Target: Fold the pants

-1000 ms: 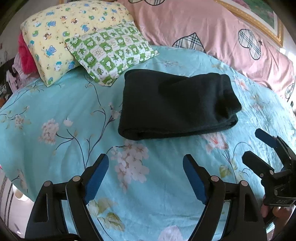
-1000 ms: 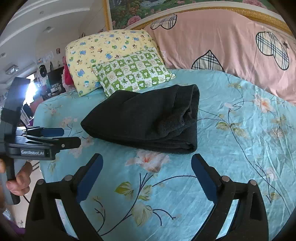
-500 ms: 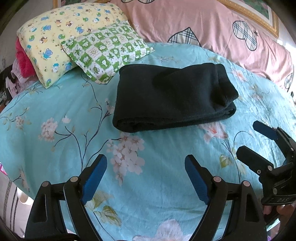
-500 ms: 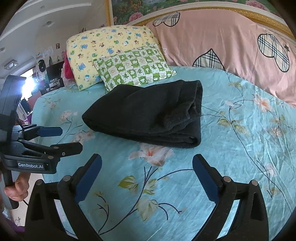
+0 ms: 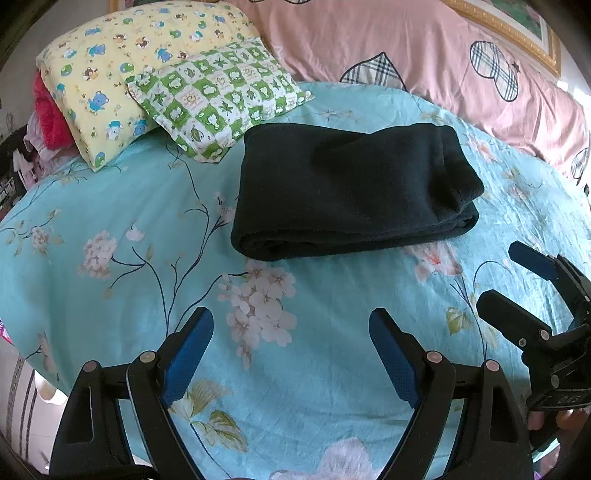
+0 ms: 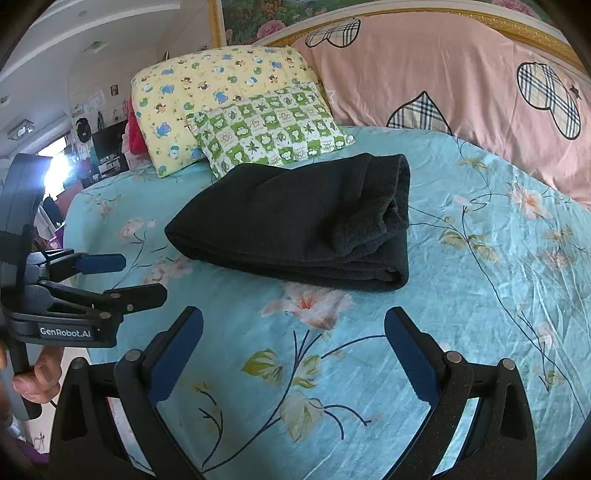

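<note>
Black pants (image 5: 351, 192) folded on bed (image 5: 110, 206); left claw (image 5: 291, 354) and right claw (image 6: 295, 350) hang apart, empty, near the pants: fold looks finished.

You face a bed (image 6: 480, 314) in turquoise floral sheet, pillows (image 6: 221, 96) at its head, gilt-framed painting (image 6: 266, 18) above, daylit window (image 6: 55, 170).

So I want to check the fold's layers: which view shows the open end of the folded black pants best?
Right wrist view: the folded black fleece pants turn their layered end toward it. Left wrist view shows mostly the top and long folded edge.
</note>
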{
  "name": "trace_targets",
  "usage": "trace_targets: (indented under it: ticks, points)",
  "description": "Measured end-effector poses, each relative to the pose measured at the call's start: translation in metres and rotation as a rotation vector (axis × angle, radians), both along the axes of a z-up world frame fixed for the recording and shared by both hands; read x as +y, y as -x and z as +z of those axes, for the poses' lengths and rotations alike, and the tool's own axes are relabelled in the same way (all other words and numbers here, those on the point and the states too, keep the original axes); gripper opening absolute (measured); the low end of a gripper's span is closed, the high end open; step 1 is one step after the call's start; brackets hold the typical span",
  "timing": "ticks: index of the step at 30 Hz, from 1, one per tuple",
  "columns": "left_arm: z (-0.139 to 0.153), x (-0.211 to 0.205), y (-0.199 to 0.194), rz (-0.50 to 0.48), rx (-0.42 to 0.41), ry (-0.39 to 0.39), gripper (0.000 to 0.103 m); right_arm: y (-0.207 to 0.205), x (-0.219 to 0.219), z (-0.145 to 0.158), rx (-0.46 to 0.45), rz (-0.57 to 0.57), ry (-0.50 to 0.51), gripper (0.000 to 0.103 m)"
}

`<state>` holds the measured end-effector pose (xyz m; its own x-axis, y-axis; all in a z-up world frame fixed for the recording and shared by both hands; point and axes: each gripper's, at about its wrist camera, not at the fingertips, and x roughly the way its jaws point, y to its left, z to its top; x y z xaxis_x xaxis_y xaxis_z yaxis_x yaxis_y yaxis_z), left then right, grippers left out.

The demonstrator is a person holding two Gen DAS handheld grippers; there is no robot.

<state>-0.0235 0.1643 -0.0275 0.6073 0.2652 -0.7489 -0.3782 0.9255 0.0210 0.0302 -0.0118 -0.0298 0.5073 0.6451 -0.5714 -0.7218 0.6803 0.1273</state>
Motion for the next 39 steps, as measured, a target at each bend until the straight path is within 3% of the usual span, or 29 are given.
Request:
trace_targets:
  ticks: [39]
  points:
    - [0.007,0.017,-0.019,0.019,-0.017,0.009,0.087,-0.016,0.027,0.012,0.005,0.037,-0.012,0.099]
